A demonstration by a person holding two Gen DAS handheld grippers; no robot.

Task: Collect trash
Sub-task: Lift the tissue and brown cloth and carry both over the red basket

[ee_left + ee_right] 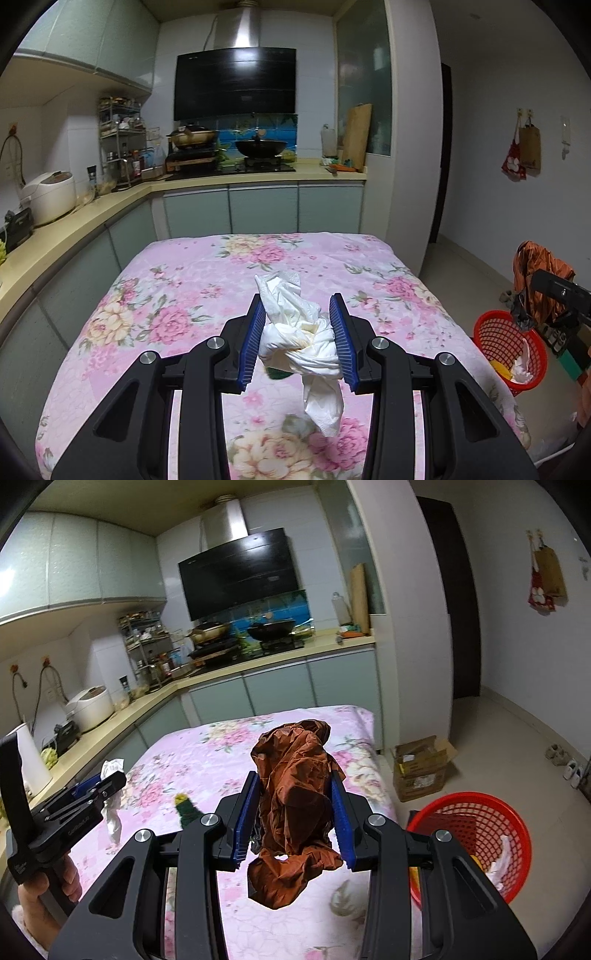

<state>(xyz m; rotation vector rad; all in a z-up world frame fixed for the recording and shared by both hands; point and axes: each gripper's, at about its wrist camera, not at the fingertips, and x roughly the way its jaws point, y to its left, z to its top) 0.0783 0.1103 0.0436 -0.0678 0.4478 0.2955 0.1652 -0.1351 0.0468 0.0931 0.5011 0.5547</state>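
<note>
Floral tabletop (207,280) ahead lies mostly bare; red basket (476,827) mouth seems unobstructed, cardboard box (421,768) beyond.

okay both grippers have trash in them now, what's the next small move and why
Probably carry the right gripper a little to its right, over the red basket on the floor, then let go. Its pads are clamped on the crumpled brown wrapper, the basket sits just beside the table, and it already holds trash. The left gripper, gripping the white tissue, is farther away.
</note>
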